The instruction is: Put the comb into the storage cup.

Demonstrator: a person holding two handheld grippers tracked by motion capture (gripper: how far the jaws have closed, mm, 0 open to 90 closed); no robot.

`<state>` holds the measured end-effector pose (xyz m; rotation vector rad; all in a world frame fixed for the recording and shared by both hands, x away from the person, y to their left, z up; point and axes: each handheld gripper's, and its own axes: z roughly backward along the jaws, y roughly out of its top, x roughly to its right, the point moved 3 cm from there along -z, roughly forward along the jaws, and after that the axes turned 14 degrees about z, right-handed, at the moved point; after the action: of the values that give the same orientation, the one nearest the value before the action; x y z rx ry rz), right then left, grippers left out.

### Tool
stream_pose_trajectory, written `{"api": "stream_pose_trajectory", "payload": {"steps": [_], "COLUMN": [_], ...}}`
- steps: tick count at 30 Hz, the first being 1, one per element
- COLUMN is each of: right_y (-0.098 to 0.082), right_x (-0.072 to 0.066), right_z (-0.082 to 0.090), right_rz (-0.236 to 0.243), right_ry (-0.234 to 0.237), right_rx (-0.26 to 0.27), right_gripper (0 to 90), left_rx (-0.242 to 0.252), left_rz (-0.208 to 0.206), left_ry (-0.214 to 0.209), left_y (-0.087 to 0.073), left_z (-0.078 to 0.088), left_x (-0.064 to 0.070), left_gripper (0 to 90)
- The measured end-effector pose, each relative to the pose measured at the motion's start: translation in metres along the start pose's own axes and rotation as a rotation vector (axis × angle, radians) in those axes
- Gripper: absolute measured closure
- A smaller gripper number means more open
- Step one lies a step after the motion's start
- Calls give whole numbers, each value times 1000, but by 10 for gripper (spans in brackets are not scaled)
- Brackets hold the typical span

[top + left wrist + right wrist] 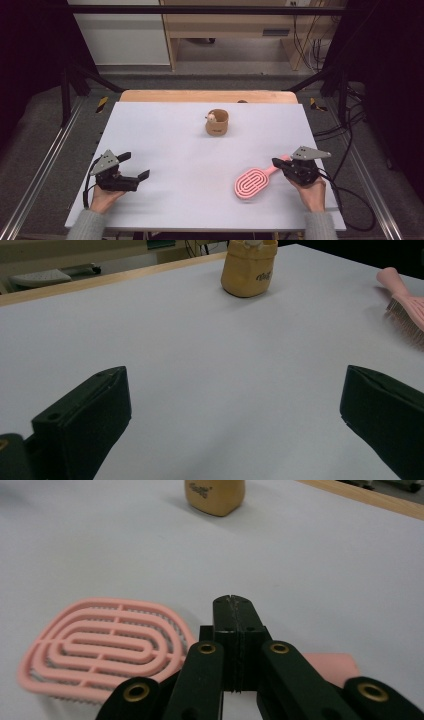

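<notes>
Low right, hand-held gripper (276, 162) closed empty above pink brush (252, 183) handle (left hand-held gripper (135, 165) wide open)

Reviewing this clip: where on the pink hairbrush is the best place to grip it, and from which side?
Probably the narrow handle of the pink hairbrush, approached from the right, where the shut right gripper sits over it. The handle points up-right toward that hand; the wide slotted head lies flat, bristles down, offering the jaws little.
</notes>
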<state>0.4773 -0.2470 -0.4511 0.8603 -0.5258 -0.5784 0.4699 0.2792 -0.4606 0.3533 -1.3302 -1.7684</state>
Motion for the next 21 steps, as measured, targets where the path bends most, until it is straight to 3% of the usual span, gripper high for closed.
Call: {"api": "stream_pose_trajectory", "payload": {"steps": [8, 21], "right_y": [-5, -10], "right_x": [19, 32], "right_z": [-22, -40], "right_rz": [-13, -26], "right_ry": [-62, -84], "right_rx": [-87, -163], "right_gripper": [900, 900], "left_rx": [-3, -5], "left_rz": [-1, -3], "left_ry": [3, 3], "left_y": [-1, -1], "left_z": [-1, -1], "left_x": [0, -1], "left_gripper": [0, 0]}}
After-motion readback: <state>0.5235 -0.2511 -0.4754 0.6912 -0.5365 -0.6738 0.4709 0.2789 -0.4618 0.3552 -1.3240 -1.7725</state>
